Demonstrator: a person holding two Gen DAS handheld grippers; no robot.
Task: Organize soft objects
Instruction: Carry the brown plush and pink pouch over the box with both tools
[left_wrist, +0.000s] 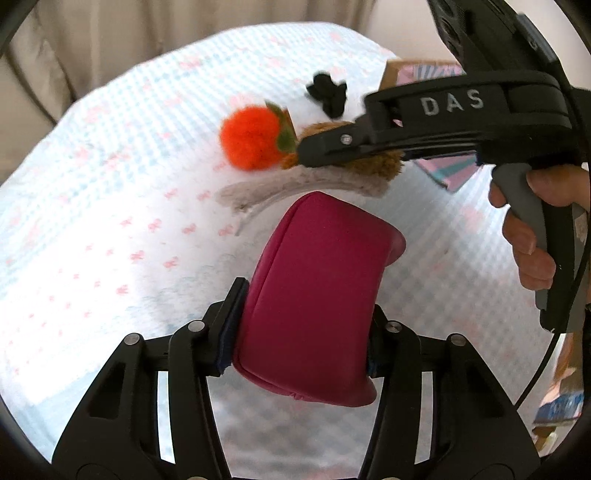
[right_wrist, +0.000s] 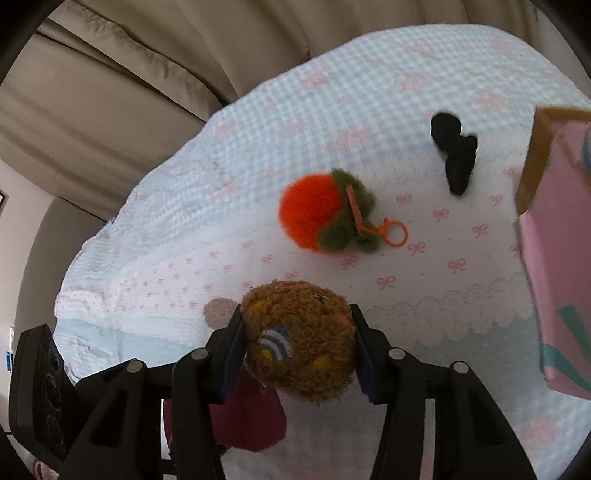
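Left gripper (left_wrist: 301, 332): jaws spread about halfway, pinching the magenta pouch (left_wrist: 317, 295) by its two sides, lifted above the bedspread (left_wrist: 110, 206).
Right gripper (right_wrist: 299, 347): jaws spread about halfway, squeezing the brown plush toy (right_wrist: 301, 339).
Magenta pouch: smooth, leathery, padded, rounded rectangle; nearer the camera than the orange pompom (right_wrist: 308, 216).
Brown plush toy: curly shag, round, with an embroidered patch; just on the near side of the pompom.
Orange pompom: fluffy ball, green felt leaves, orange plastic clasp; lies on the bedspread.
Black fabric piece (right_wrist: 456, 158): small, lumpy, beyond the pompom.
Pink box (right_wrist: 557, 266): cardboard, right of the pompom.
Bedspread: waffle-textured, pale blue check with pink bows.
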